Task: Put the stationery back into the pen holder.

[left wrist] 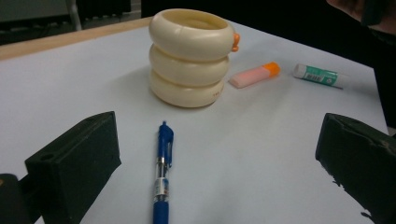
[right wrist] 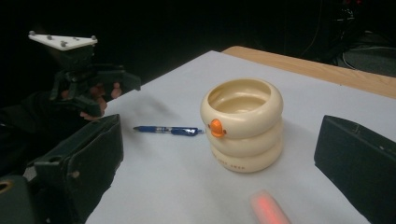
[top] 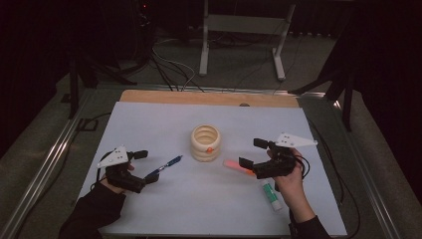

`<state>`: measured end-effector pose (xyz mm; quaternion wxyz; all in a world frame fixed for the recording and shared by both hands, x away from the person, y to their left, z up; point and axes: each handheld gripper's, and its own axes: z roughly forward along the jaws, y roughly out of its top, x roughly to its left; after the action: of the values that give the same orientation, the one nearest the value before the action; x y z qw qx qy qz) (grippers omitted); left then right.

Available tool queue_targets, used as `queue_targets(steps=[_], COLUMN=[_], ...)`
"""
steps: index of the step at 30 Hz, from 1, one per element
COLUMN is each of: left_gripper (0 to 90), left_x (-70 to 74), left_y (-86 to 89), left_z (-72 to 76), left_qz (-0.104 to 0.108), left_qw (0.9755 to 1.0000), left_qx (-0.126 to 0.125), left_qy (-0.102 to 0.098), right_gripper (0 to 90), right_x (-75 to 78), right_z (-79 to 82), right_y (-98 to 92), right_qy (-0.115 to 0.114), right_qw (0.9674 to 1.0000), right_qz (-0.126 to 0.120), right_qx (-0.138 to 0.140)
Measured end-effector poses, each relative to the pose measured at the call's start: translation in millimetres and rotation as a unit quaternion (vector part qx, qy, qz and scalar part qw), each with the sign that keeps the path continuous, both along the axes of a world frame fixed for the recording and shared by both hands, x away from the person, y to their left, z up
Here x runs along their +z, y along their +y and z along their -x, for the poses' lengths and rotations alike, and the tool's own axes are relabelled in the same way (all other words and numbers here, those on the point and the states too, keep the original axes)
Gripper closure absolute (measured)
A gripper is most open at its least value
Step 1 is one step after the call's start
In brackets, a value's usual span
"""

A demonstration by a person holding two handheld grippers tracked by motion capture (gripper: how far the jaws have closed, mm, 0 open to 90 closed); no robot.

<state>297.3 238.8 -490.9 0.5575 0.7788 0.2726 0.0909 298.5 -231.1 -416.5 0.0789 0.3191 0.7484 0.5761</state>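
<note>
A cream holder (top: pixel 206 143) made of three stacked rings stands upright mid-table, with a small orange knob on its top ring (right wrist: pixel 215 127). A blue pen (top: pixel 166 165) lies to its left, right in front of my left gripper (top: pixel 147 166), whose black fingers (left wrist: pixel 77 163) stand wide open on either side of the pen (left wrist: pixel 163 172). A pink highlighter with an orange cap (top: pixel 234 166) lies by my right gripper (top: pixel 253 153), which is also open and empty; its fingers (right wrist: pixel 357 156) frame the holder. A white and green glue stick (top: pixel 271 195) lies under the right hand.
A white sheet (top: pixel 209 209) covers the table, and a wooden strip (top: pixel 164 96) shows at the far edge. Metal rails (top: pixel 50 159) run along both sides. Cables and a stand's legs (top: pixel 204 55) sit on the floor beyond.
</note>
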Motion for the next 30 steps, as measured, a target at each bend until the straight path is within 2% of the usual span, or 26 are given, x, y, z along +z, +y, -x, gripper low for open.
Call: queue_targets(steps=[2,4,6,8,10,12,15,20,26,30], left_gripper=[0.3,0.3,0.3,0.3,0.3,0.3,0.3,3.8,20.2,30.2], left_x=[-1.7,-4.1,-7.2,-10.6,-13.3,-15.8,-19.4,-25.6,-26.0,-27.2], left_y=[1.8,2.6,2.8,2.5,1.4,1.6,1.8,-3.3,-5.3,-6.8], left_z=[-1.8,-3.0,-3.9,-3.8,-3.6,-3.6,-4.9,-4.6,-5.2,-4.8], left_qz=[-0.001,-0.011,-0.016,-0.029,-0.05,-0.064,-0.08,-0.117,-0.146,-0.164], left_qw=[1.0,0.9999,0.9996,0.9992,0.9981,0.9973,0.9957,0.9913,0.9874,0.9849], left_qx=[0.002,0.004,0.001,0.002,0.016,0.015,0.012,0.013,0.025,0.023], left_qy=[0.005,0.009,0.022,0.027,0.032,0.032,0.046,0.058,0.055,0.05], right_gripper=[1.1,1.1,1.1,1.1,1.1,1.2,1.1,1.1,1.2,1.2], right_x=[-0.3,-0.9,-2.1,-3.5,-5.1,-6.4,-8.2,-10.3,-14.4,-15.0], right_z=[1.5,2.8,4.0,4.8,5.5,5.7,5.7,5.4,3.4,3.3], right_y=[-0.8,-1.0,-1.1,-0.6,-0.1,0.4,0.9,1.3,-0.3,0.5], right_qy=[-0.001,-0.004,-0.005,-0.006,-0.006,-0.006,-0.004,-0.001,0.005,0.005], right_qw=[1.0,1.0,1.0,1.0,1.0,1.0,1.0,0.9999,0.9999,0.9999], right_qz=[-0.002,-0.001,-0.004,-0.003,-0.005,-0.001,-0.003,-0.007,-0.011,-0.01], right_qx=[0.0,0.001,0.003,0.003,0.004,0.004,0.005,0.008,0.008,0.009])
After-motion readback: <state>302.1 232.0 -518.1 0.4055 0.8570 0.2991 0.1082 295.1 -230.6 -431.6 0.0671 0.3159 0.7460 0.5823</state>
